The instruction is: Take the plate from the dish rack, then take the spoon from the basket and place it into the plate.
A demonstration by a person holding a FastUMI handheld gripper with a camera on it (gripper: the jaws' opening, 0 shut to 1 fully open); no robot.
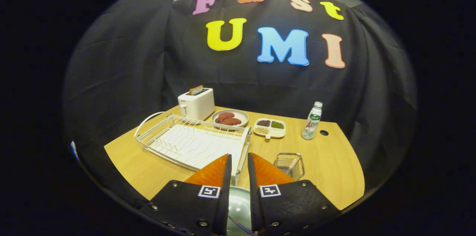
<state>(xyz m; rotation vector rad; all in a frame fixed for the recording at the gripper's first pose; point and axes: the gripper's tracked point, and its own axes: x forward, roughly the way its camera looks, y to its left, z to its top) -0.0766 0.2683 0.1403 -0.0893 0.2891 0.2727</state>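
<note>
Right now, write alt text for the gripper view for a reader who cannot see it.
The gripper has its fingers close together, a pale green plate showing between them low down. Just ahead on the wooden table sits a white dish rack with a small wire basket beside it; beyond stand a toaster, two food dishes and a bottle.

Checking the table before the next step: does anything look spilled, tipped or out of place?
Nothing stands out. The bottle and toaster stand upright, the dish rack and small basket sit flat on the table, and the claw is nearly closed over a pale plate.
</note>
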